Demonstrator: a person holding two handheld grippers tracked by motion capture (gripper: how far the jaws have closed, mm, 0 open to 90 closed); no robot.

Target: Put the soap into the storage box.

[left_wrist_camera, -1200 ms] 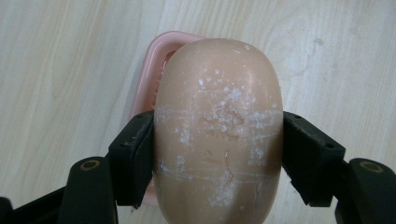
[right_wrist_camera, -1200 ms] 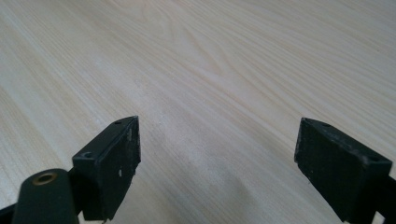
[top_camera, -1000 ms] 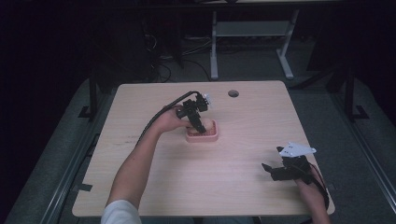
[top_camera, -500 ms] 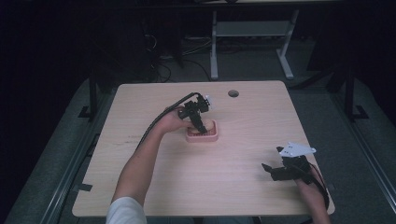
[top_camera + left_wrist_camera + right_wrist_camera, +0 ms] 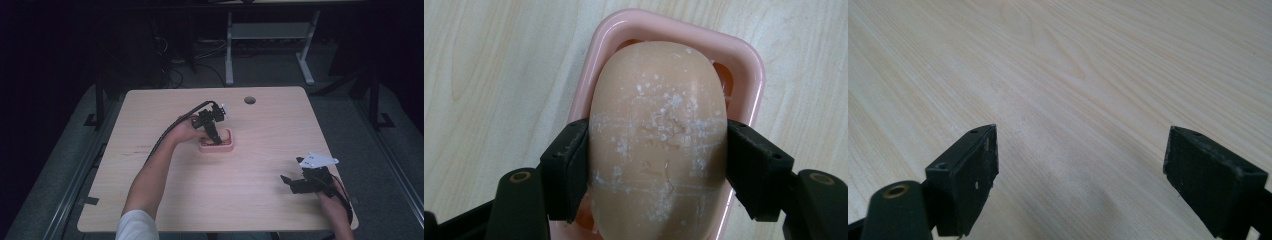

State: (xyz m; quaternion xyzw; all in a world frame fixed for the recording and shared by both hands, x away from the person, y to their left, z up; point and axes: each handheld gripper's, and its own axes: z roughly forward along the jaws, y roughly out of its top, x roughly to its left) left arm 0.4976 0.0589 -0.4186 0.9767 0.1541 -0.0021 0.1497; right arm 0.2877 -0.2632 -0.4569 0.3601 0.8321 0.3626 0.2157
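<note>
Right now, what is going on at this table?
A person is working with a handheld gripper in each hand at a wooden table. The left gripper is clamped on both sides of a tan oval bar of soap that sits over a pink soap dish near the table's middle. Whether the soap rests in the dish or is just above it, I cannot tell. The right gripper hangs open over bare wood at the near right corner, holding nothing.
</note>
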